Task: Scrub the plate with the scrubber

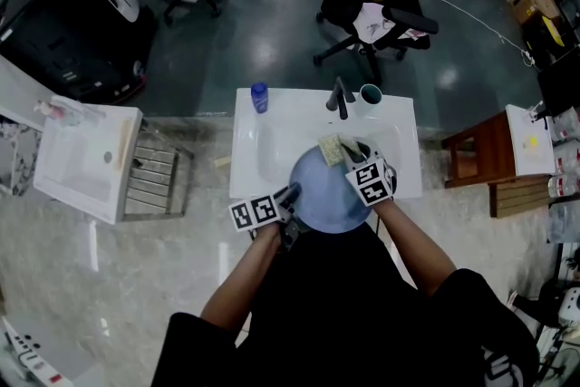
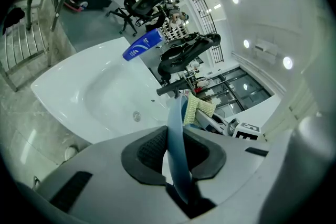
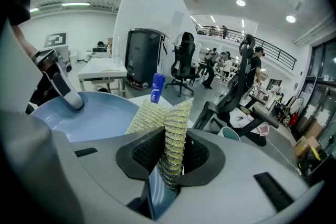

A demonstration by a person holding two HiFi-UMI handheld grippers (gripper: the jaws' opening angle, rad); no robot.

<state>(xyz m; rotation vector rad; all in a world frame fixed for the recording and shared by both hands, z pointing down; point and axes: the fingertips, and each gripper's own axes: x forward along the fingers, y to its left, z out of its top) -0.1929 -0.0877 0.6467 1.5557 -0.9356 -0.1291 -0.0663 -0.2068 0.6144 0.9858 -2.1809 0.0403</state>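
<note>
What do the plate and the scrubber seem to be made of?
The plate looks like pale blue plastic or glazed ceramic: smooth, thin rim, soft sheen. The scrubber looks like a knitted yellow-green synthetic mesh: ribbed, glinting weave.

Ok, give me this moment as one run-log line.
left gripper: shut on rim of round pale-blue plate | right gripper: shut on yellow-green mesh scrubber at plate's far rim | plate over white sink

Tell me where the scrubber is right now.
In the head view the scrubber sits right of centre, clamped in the right claw at the far edge of the blue plate, over the white sink, just before the faucet.
</note>
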